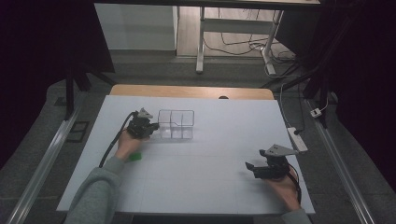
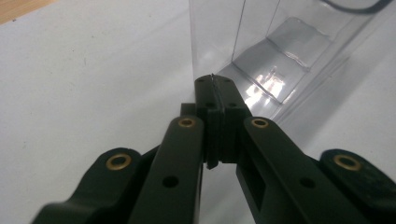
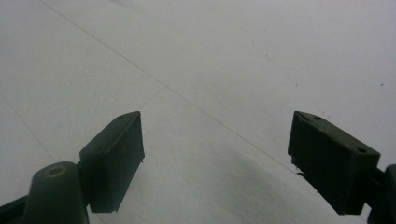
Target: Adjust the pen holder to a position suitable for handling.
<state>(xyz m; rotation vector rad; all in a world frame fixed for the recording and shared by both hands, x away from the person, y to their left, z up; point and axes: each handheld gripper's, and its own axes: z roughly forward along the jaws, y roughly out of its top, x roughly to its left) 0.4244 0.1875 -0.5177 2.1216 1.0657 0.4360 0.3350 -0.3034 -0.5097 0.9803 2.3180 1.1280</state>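
Clear plastic is what matters here: the divided organiser box (image 1: 176,124) stands on the white counter (image 1: 210,186) at about eleven o'clock, its long axis running nine to three. The left tool (image 1: 148,125) sits at the box's nine o'clock end, its jaws pressed fully together with nothing visibly between them, tips just at the near wall (image 2: 212,42). A small green piece (image 1: 135,157) lies by the left wrist. The right tool (image 1: 254,169), well apart at four o'clock, rests wide open and empty, so the left is nearer.
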